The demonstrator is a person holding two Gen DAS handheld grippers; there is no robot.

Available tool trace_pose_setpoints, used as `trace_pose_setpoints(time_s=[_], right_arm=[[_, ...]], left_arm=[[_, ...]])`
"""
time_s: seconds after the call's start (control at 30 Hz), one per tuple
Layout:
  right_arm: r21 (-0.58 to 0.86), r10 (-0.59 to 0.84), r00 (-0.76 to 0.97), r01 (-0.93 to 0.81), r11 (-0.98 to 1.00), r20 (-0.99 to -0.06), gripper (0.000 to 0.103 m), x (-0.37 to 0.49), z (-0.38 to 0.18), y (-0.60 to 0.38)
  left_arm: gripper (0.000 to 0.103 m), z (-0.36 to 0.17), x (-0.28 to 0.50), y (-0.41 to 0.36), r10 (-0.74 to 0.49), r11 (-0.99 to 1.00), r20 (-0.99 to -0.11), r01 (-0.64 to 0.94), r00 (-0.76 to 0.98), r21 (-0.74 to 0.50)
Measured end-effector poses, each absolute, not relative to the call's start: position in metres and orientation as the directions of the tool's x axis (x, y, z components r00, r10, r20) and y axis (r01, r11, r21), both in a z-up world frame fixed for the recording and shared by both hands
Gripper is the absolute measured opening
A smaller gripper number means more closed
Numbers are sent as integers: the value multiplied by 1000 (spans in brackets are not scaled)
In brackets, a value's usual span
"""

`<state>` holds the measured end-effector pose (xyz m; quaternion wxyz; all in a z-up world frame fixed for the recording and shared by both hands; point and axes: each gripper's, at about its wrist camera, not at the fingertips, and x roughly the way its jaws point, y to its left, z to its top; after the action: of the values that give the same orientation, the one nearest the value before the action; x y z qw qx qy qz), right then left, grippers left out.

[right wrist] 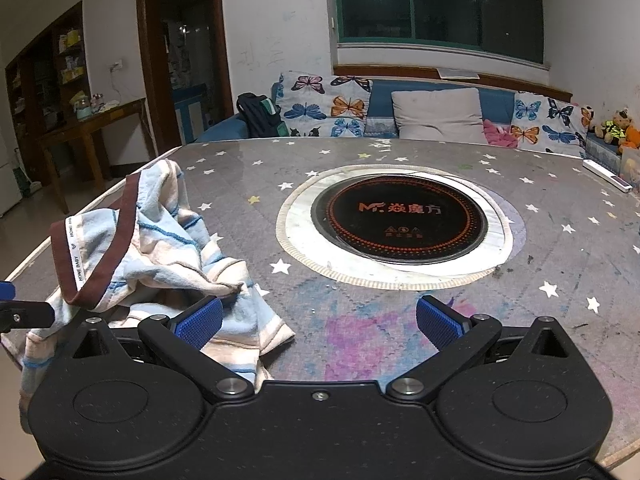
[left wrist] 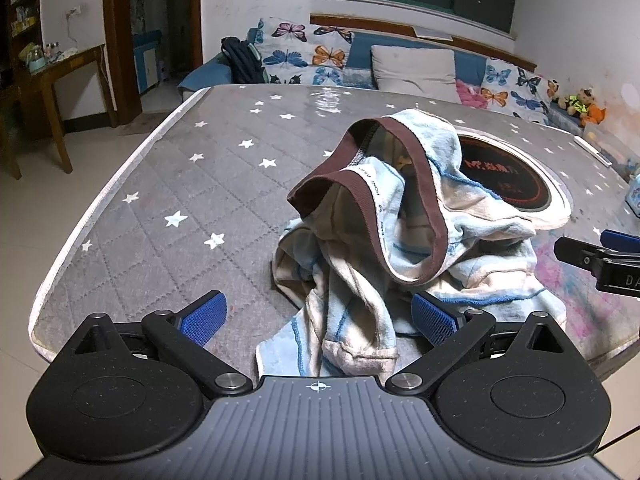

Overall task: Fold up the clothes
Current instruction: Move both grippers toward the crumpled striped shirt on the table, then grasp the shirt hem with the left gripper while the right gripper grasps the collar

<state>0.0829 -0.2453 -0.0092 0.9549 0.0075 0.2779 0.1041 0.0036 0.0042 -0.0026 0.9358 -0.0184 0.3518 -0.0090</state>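
At the centre of the left wrist view, a crumpled garment is lying in a heap on the table, its brown waistband standing up in a loop above the pale blue-striped cloth. The left gripper is sitting at the lower edge of the frame with its blue pads spread wide apart; a fold of the garment is lying between them, and whether either pad is touching it cannot be told. At the right edge of that frame, the tip of the right gripper is showing just beside the heap.

In the right wrist view, the garment is lying at the lower left of the frame, partly under the left-hand pad. The right gripper is also standing wide open, holding nothing, over a pink-stained patch of the star-printed cover. A round black hob is sitting in the table at the frame's centre, to the right of the garment. A sofa with butterfly cushions is lining the far wall.
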Motion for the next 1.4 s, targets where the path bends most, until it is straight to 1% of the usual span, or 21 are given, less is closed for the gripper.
trace_pose_setpoints(time_s=[0.37,0.53,0.7,0.77,0.8,0.83,0.87,0.93,1.0,1.03,1.07,1.1,1.17,1.23,1.27,1.4], right_arm=[[97,275,809,-263,960,-519,103,86,-11,-240],[86,334,793,-339,937,-510,103,91,-10,-231],[63,383,767,-411,909,-515,102,95,-6,-220],[50,407,751,-449,892,-521,96,100,-5,-212],[48,417,743,-463,885,-523,95,102,-5,-209],[46,426,736,-476,879,-526,93,103,-5,-207],[40,431,732,-486,873,-527,87,105,-5,-204],[31,444,720,-508,861,-534,80,109,-5,-199],[25,459,710,-529,848,-534,76,112,-4,-196],[20,464,707,-538,843,-534,71,114,-4,-194],[17,468,707,-543,839,-530,57,115,-5,-194],[18,475,702,-551,834,-530,51,114,-6,-192],[22,489,692,-566,824,-531,35,112,-7,-189],[28,498,688,-572,820,-528,32,112,-6,-194],[31,501,689,-573,819,-523,26,111,-5,-197],[31,499,710,-560,828,-496,16,104,6,-213]], left_arm=[[100,-5,8,9,-42,999,-655,9,755,-54],[100,-1,14,14,-58,998,-636,21,769,-66],[100,-2,20,25,-68,995,-643,8,763,-95],[100,-3,23,31,-67,995,-644,2,762,-102],[100,-3,25,34,-65,995,-645,0,762,-101],[100,-4,27,36,-63,995,-645,-2,761,-99],[100,-4,28,38,-60,995,-646,-4,761,-97],[99,-4,31,41,-48,996,-644,-10,763,-87],[100,-5,34,45,-42,997,-645,-12,763,-80],[99,-6,36,46,-40,997,-645,-12,763,-76],[100,-6,37,46,-40,997,-645,-8,763,-71],[99,-7,38,47,-40,998,-644,-3,764,-67],[99,-9,41,47,-36,999,-643,8,765,-45],[99,-10,43,46,-33,999,-639,22,769,-25],[99,-10,44,46,-33,999,-636,29,771,-17],[99,-10,50,44,-49,998,-623,61,781,-1]])
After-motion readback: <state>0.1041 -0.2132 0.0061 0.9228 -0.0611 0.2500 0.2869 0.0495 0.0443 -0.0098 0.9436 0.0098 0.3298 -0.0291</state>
